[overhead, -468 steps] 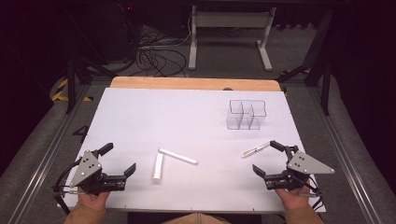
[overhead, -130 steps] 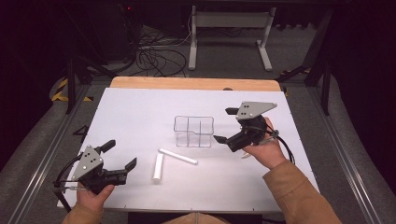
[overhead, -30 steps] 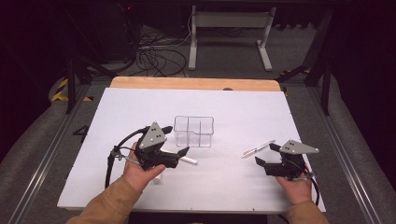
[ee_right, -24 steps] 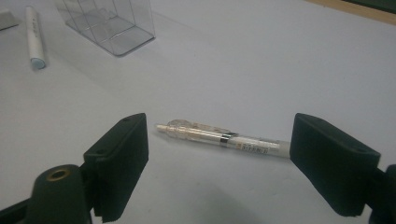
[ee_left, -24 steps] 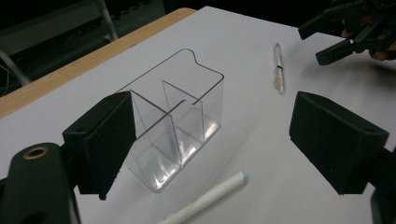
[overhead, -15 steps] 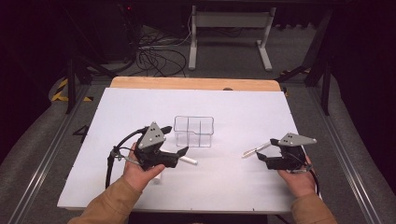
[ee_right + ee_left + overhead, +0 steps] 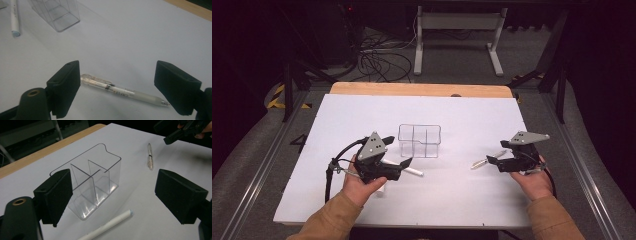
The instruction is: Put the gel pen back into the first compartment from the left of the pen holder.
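A clear divided organizer [image 7: 419, 141] stands mid-table. My left gripper [image 7: 396, 151] is open just to its near left. Between its wide jaws I see the organizer [image 7: 92, 185] and the end of a white pen [image 7: 110, 225]. That white pen [image 7: 412, 171] lies on the table beside the left hand. A clear pen [image 7: 486, 160] lies to the right. My right gripper [image 7: 498, 152] is open close to it. In the right gripper view [image 7: 122, 85] the clear pen [image 7: 120, 91] lies crosswise on the table between the jaws, and neither pad touches it.
The white table top [image 7: 462, 115] has a wooden strip [image 7: 422, 89] along its far edge. A second white stick [image 7: 381, 190] peeks out under the left hand. Cables and a desk frame [image 7: 457, 30] lie on the floor beyond.
The right hand has moved away from the person and slightly left, bringing its jaws up to the clear pen. The left hand and gripper have stayed where they were.
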`<state>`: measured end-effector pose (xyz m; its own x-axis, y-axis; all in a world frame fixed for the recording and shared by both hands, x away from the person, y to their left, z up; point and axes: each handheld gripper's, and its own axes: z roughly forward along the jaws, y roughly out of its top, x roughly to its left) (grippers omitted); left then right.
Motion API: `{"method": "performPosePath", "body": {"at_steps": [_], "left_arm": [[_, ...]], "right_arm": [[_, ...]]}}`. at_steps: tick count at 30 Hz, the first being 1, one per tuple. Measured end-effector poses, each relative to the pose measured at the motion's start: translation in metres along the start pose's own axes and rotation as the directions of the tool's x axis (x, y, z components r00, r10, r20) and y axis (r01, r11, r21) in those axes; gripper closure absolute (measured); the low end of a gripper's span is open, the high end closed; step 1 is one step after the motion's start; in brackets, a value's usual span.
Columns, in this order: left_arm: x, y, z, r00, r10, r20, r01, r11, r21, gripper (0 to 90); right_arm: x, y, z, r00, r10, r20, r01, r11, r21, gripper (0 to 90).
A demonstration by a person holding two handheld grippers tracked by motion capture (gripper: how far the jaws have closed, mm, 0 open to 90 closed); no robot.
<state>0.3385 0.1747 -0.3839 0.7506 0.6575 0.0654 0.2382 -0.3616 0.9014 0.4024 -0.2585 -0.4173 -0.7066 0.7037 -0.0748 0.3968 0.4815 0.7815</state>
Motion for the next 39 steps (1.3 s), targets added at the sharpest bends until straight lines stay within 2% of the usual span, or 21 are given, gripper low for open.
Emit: {"method": "performPosePath", "body": {"at_steps": [5, 9, 13, 16, 19, 26, 29, 31, 35, 38, 39], "left_arm": [[0.0, -0.001, -0.004, 1.0, 0.002, -0.002, -0.002, 1.0, -0.003, 15.4], [0.001, -0.006, -0.01, 0.9999, -0.005, -0.011, 0.005, 0.9999, -0.01, 15.3], [0.005, -0.012, -0.017, 0.9995, -0.022, -0.022, 0.022, 0.9997, -0.014, 15.2], [0.009, -0.017, -0.022, 0.9986, -0.044, -0.031, 0.043, 0.999, -0.015, 15.2], [0.011, -0.021, -0.026, 0.9975, -0.059, -0.039, 0.058, 0.9982, -0.014, 15.3], [0.012, -0.027, -0.034, 0.9966, -0.058, -0.058, 0.057, 0.9982, -0.018, 15.1], [0.012, -0.029, -0.036, 0.9959, -0.062, -0.066, 0.06, 0.9979, -0.024, 15.1], [0.012, -0.03, -0.038, 0.9954, -0.068, -0.068, 0.066, 0.9974, -0.026, 15.1], [0.014, -0.034, -0.04, 0.9951, -0.069, -0.071, 0.068, 0.9973, -0.029, 15.0], [0.016, -0.036, -0.043, 0.9944, -0.073, -0.076, 0.071, 0.997, -0.031, 14.9], [0.016, -0.037, -0.043, 0.9943, -0.075, -0.076, 0.073, 0.9969, -0.031, 14.9]], "right_arm": [[0.0, 0.002, -0.001, 0.9997, -0.018, -0.019, 0.018, 1.0, 0.002, 18.3], [0.002, 0.009, -0.001, 0.9963, -0.078, -0.037, 0.079, 0.996, 0.032, 16.6], [-0.002, 0.012, 0.0, 0.992, -0.084, -0.094, 0.086, 0.996, 0.023, 13.9], [-0.003, 0.014, 0.002, 0.9873, -0.109, -0.116, 0.114, 0.993, 0.036, 11.5], [-0.004, 0.016, 0.003, 0.9823, -0.114, -0.148, 0.119, 0.993, 0.023, 9.9], [-0.005, 0.019, 0.006, 0.9761, -0.122, -0.18, 0.129, 0.991, 0.031, 3.0], [-0.004, 0.022, 0.006, 0.9696, -0.137, -0.203, 0.145, 0.989, 0.026, 0.3], [-0.003, 0.023, 0.005, 0.9615, -0.151, -0.229, 0.164, 0.986, 0.036, 2.9], [0.0, 0.024, 0.004, 0.9562, -0.206, -0.209, 0.22, 0.974, 0.051, 11.8], [0.001, 0.026, 0.004, 0.9524, -0.217, -0.213, 0.237, 0.969, 0.07, 16.7], [0.003, 0.028, 0.003, 0.9492, -0.232, -0.213, 0.253, 0.964, 0.079, 17.8]]}}
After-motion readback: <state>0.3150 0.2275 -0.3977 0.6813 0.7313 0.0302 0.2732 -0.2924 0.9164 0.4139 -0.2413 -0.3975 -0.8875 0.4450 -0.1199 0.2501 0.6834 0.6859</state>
